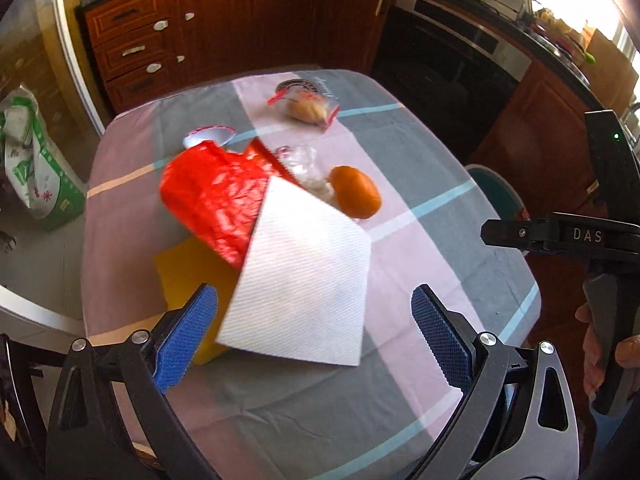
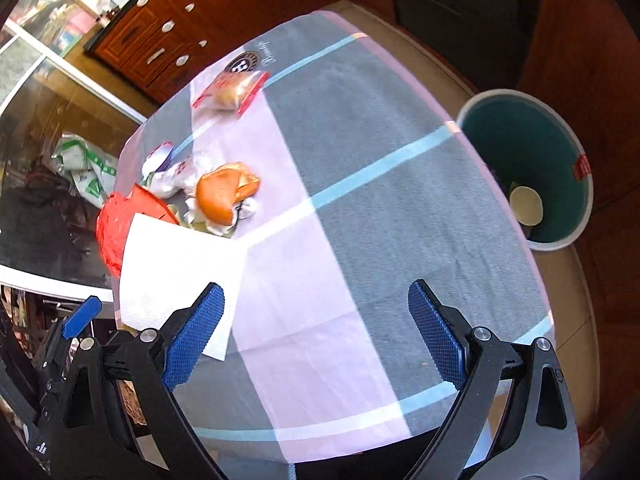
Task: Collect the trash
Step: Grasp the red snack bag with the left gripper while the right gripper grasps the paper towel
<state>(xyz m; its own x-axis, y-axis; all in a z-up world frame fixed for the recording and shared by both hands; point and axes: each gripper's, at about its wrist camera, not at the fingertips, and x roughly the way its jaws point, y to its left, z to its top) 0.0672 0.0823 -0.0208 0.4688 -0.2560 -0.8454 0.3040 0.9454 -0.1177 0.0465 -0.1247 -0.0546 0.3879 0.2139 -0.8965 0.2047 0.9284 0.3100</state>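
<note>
A white paper napkin [image 1: 300,280] lies on the checked tablecloth [image 1: 420,160], partly over a red plastic bag [image 1: 216,196] and a yellow sheet [image 1: 188,268]. Behind them sit an orange bun [image 1: 355,191], crumpled clear wrap [image 1: 302,162], a white lid [image 1: 208,136] and a bagged pastry [image 1: 306,106]. My left gripper [image 1: 314,334] is open just above the napkin's near edge. My right gripper [image 2: 316,332] is open over bare cloth, the napkin [image 2: 176,272] at its left finger. The bun [image 2: 226,192] and red bag [image 2: 114,232] lie further left. The teal trash bin [image 2: 532,160] stands off the table's right edge.
Wooden kitchen cabinets [image 1: 240,20] and an oven [image 1: 460,48] stand behind the table. A green and white sack [image 1: 32,164] sits on the floor at left. The right gripper's body [image 1: 600,240] and a hand show at the right of the left wrist view. A pale cup [image 2: 526,205] lies in the bin.
</note>
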